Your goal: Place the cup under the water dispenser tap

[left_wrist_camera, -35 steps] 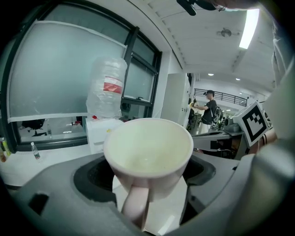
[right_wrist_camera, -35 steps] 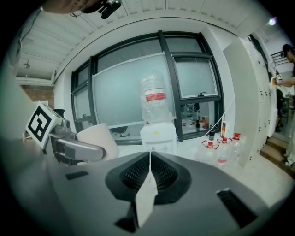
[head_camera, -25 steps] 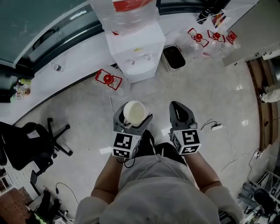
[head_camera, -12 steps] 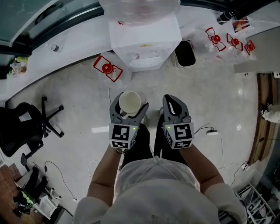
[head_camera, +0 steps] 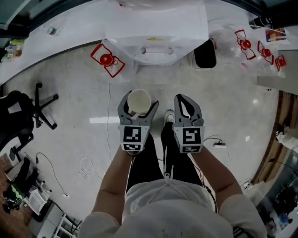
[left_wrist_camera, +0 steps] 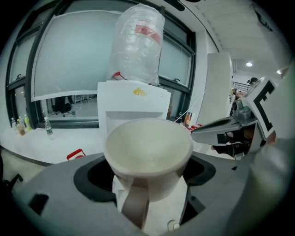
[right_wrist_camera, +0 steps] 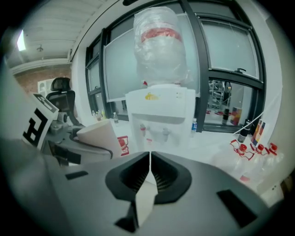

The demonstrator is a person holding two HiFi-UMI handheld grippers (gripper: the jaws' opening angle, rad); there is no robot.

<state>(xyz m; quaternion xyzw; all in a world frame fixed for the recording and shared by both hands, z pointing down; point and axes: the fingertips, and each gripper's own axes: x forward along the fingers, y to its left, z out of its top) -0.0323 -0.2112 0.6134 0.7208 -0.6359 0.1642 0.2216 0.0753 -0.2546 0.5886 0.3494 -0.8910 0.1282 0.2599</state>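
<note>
In the head view the water dispenser (head_camera: 156,37) is cut off by the top edge, so that only a sliver of its bottle (head_camera: 160,3) is seen, and its taps (head_camera: 144,50) are too small to be told apart. The outer wall of the cup (head_camera: 139,102) is hidden there beneath its own rim, and the tips of the left gripper (head_camera: 138,106) are covered by it. In the left gripper view the tap recess is blocked by the cup, whose base is concealed between the jaws. The yellow mark (right_wrist_camera: 151,96) on the dispenser's front cannot be read. The office chair (head_camera: 18,116) is clipped by the left edge.
</note>
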